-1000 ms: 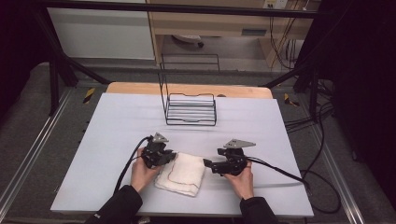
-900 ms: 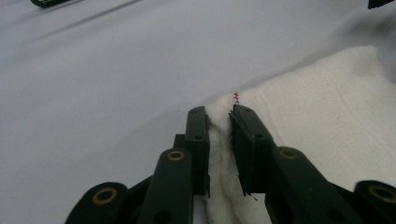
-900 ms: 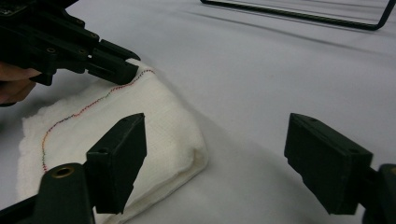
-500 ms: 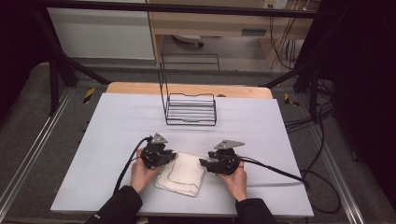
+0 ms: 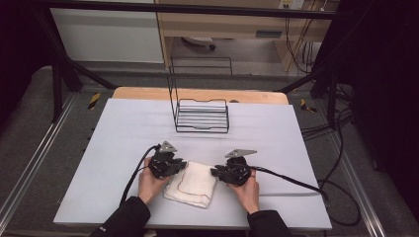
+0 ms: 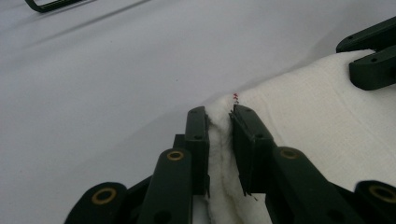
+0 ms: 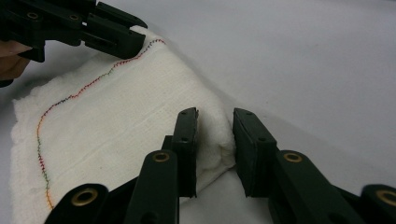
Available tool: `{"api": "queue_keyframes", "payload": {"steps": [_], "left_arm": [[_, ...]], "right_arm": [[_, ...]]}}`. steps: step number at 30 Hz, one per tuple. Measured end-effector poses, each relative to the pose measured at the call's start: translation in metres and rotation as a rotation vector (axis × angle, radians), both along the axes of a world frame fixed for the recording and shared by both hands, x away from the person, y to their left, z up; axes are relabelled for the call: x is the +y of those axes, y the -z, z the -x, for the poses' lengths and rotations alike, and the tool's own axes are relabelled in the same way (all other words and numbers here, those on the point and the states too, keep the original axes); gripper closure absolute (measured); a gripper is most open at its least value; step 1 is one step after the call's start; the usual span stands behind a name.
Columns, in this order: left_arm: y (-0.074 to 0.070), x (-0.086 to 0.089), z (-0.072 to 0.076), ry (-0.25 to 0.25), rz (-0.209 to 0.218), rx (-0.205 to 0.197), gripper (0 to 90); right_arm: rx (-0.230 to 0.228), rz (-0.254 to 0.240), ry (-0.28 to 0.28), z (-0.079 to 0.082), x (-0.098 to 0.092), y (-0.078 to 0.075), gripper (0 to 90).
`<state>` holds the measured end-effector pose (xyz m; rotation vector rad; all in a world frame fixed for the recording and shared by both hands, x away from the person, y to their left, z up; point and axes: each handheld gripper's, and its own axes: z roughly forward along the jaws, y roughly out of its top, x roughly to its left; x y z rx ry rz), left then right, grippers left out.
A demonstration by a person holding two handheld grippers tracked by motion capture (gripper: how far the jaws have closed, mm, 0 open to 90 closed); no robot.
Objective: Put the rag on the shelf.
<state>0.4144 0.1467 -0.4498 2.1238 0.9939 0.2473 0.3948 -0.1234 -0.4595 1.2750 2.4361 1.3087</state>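
Left gripper [image 5: 184,164], held in the person's left hand [image 5: 150,181] near the table's front edge, is clamped on the left corner of the folded white towel [image 5: 192,183]; in the left gripper view its jaws pinch a ridge of the cloth [image 6: 219,154] between the pads. Centre: the towel lies flat on the pale tabletop [image 5: 118,148], between the two grippers, with a line of multicoloured stitching [image 7: 70,100] running across its upper layer. Right gripper [image 5: 215,172], held in the right hand [image 5: 247,190], sits at the towel's right edge. Its jaws have just been closing, and in the right gripper view the bunched corner of the towel [image 7: 212,140] stands between them; the left pad touches the cloth, while whether the right pad presses on it cannot be told. Background: a black wire rack [image 5: 202,116] stands well apart from the towel, toward the far edge of the table.
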Motion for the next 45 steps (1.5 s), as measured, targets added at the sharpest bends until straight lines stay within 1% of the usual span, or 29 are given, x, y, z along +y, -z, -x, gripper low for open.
{"api": "queue_keyframes", "payload": {"steps": [5, 8, 11, 16, 18, 19, 21, 22, 26, 29, 30, 31, 33, 34, 35, 36, 37, 39, 40, 41, 45], "left_arm": [[0.0, 0.0, 0.0, -0.004, 0.002, -0.001, 76.2], [0.0, 0.001, 0.0, -0.011, 0.017, 0.014, 77.0], [0.0, 0.002, 0.0, -0.016, 0.026, 0.02, 78.1], [-0.001, 0.002, 0.001, -0.027, 0.036, 0.018, 79.5], [-0.003, 0.002, 0.002, -0.027, 0.033, 0.005, 80.0], [-0.004, 0.002, 0.003, -0.028, 0.033, -0.004, 80.0], [-0.006, 0.003, 0.005, -0.031, 0.039, -0.019, 80.2], [-0.007, 0.003, 0.005, -0.032, 0.04, -0.026, 80.3], [-0.012, 0.007, 0.009, -0.04, 0.074, -0.041, 80.4], [-0.017, 0.01, 0.012, -0.043, 0.087, -0.068, 80.5], [-0.019, 0.01, 0.013, -0.044, 0.093, -0.075, 80.5], [-0.021, 0.01, 0.015, -0.046, 0.1, -0.083, 80.5], [-0.024, 0.011, 0.017, -0.046, 0.113, -0.095, 80.6], [-0.026, 0.011, 0.018, -0.047, 0.11, -0.103, 80.7], [-0.027, 0.011, 0.019, -0.048, 0.12, -0.106, 80.7], [-0.029, 0.012, 0.02, -0.049, 0.118, -0.115, 80.8], [-0.03, 0.013, 0.021, -0.05, 0.128, -0.116, 80.8], [-0.033, 0.014, 0.023, -0.05, 0.135, -0.126, 80.9], [-0.035, 0.014, 0.024, -0.054, 0.142, -0.131, 81.0], [-0.036, 0.015, 0.025, -0.053, 0.143, -0.135, 81.0], [-0.042, 0.016, 0.029, -0.057, 0.158, -0.153, 81.3]], "right_arm": [[0.019, -0.013, 0.006, 0.001, 0.001, 0.0, 78.1], [0.024, -0.016, 0.005, 0.001, 0.0, -0.001, 80.3], [0.029, -0.018, 0.006, 0.0, 0.0, -0.002, 81.5], [0.013, -0.03, 0.01, 0.002, -0.001, -0.005, 82.1], [-0.001, -0.045, 0.009, 0.003, -0.002, -0.009, 82.1], [-0.001, -0.045, 0.009, 0.003, -0.002, -0.009, 82.1], [-0.016, -0.044, 0.005, 0.005, -0.003, -0.012, 82.1], [-0.039, -0.045, -0.001, 0.006, -0.002, -0.014, 82.2], [-0.053, -0.059, -0.003, 0.008, -0.003, -0.017, 82.1], [-0.071, -0.075, -0.005, 0.009, -0.004, -0.021, 82.2], [-0.087, -0.086, -0.005, 0.01, -0.005, -0.024, 82.2], [-0.087, -0.086, -0.005, 0.01, -0.005, -0.024, 82.2], [-0.103, -0.085, -0.007, 0.012, -0.006, -0.028, 82.3], [-0.111, -0.087, -0.006, 0.012, -0.006, -0.03, 82.2], [-0.119, -0.088, -0.008, 0.013, -0.006, -0.031, 82.2], [-0.127, -0.092, -0.006, 0.014, -0.006, -0.033, 82.2], [-0.133, -0.093, -0.007, 0.015, -0.006, -0.034, 82.3], [-0.146, -0.099, -0.005, 0.017, -0.006, -0.037, 82.3], [-0.161, -0.101, -0.007, 0.018, -0.005, -0.04, 82.4], [-0.161, -0.101, -0.007, 0.018, -0.005, -0.04, 82.4], [-0.185, -0.112, -0.004, 0.02, -0.006, -0.044, 82.4]]}}
